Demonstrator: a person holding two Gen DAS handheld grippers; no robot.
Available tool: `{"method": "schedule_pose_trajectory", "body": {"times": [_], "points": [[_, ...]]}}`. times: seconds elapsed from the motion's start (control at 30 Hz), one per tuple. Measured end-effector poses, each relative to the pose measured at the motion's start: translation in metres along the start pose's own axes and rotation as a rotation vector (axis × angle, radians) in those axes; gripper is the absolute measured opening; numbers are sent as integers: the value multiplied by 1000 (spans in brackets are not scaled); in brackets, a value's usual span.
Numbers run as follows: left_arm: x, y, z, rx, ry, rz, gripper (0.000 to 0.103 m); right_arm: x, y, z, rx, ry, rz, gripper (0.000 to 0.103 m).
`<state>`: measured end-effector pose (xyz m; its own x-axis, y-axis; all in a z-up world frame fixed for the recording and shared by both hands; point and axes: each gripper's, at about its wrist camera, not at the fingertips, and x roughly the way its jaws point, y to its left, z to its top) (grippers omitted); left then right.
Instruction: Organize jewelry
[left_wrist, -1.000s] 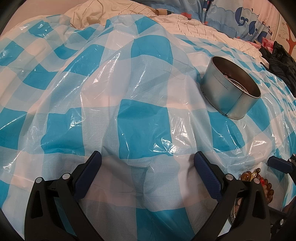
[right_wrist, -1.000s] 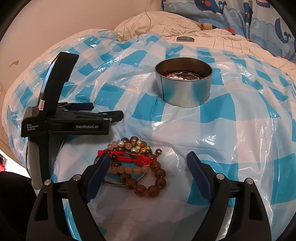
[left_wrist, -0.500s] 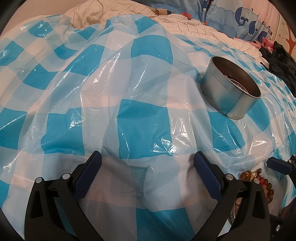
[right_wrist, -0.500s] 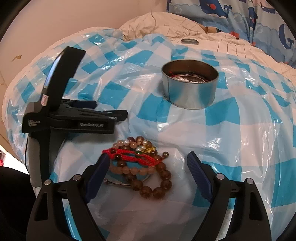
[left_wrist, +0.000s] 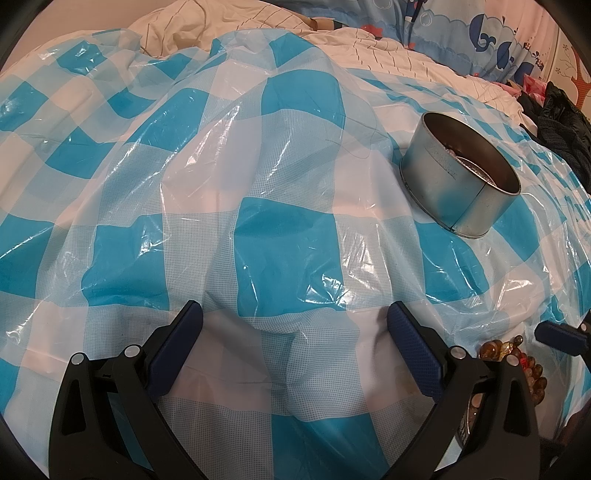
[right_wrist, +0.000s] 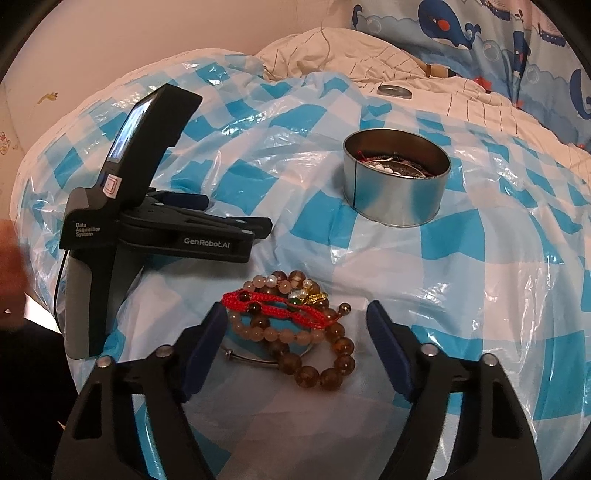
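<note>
A pile of bracelets (right_wrist: 295, 332) lies on the blue-checked plastic sheet (right_wrist: 461, 280): a red cord one (right_wrist: 280, 308) on top, with amber beads (right_wrist: 332, 365), pale pink beads and a thin silver bangle (right_wrist: 251, 359) under it. My right gripper (right_wrist: 295, 314) hangs just over the pile. Its jaws are closing with the bracelets between them, and the pads are clear of the beads. Behind stands a round metal tin (right_wrist: 397, 181) with jewelry inside. My left gripper (left_wrist: 294, 310) is open over bare sheet. From there the tin (left_wrist: 460, 184) is far right and the bracelets (left_wrist: 517, 354) peek out at the lower right.
The left gripper's black body (right_wrist: 166, 229) rests on the sheet just left of the pile. A round metal lid (right_wrist: 395, 90) lies on the cream bedding behind the tin. Whale-print pillows (right_wrist: 480, 33) line the back, dark clothes (left_wrist: 561, 122) lie far right, and a blurred hand (right_wrist: 11, 258) shows at the left edge.
The right gripper's fingers have drawn closer together around the bracelet pile, and it has shifted slightly. The left gripper and the tin have not moved.
</note>
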<state>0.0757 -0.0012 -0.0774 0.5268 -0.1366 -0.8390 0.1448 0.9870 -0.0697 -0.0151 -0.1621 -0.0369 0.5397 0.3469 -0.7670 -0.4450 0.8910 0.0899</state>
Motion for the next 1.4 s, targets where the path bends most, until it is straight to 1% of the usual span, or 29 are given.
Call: {"method": "schedule_pose_trajectory", "body": {"times": [0.07,0.1,0.2,0.3,0.43,0.53,0.6,0.7,0.77,0.83,0.9,0.93,0.97,1.0,1.13,1.27,1.37,1.4], "points": [[0,0,0,0,0,0,96,0,-1,-1,5,7,1,67],[0,0,0,0,0,0,96,0,-2,-1,6,10,4,64],[0,0,0,0,-2,-1,96,0,-4,-1,13,16,17,61],[0,0,0,0,-1,-1,96,1,-5,-1,17,23,31,55],[0,0,0,-1,0,-1,96,1,-7,0,23,23,43,55],[-1,0,1,0,3,2,95,-1,-10,2,52,-6,76,55],[-2,0,1,-8,9,-11,95,1,-11,6,62,-15,84,55],[-5,3,2,-30,25,-34,95,7,-12,9,60,2,72,55],[-7,2,1,-37,23,-36,95,11,-12,10,52,17,67,55],[-8,2,0,-33,22,-32,95,11,-10,10,35,20,60,47],[-11,2,-1,-43,23,-31,95,11,-9,10,20,21,53,36],[-13,2,-1,-46,24,-27,95,10,-9,9,12,18,48,32],[-15,1,-1,-47,25,-21,95,9,-8,9,6,14,43,20],[-21,2,-4,-46,24,-16,95,8,-8,9,5,13,49,11],[-39,0,-7,-47,2,-20,95,2,-10,7,13,1,68,11],[-61,-5,-14,-13,-39,-47,95,-11,-22,9,73,-36,116,11],[-72,-18,-23,53,-58,-91,95,-21,-36,10,146,-71,138,11],[-75,-26,-27,89,-64,-112,95,-24,-42,10,176,-85,144,11]]}}
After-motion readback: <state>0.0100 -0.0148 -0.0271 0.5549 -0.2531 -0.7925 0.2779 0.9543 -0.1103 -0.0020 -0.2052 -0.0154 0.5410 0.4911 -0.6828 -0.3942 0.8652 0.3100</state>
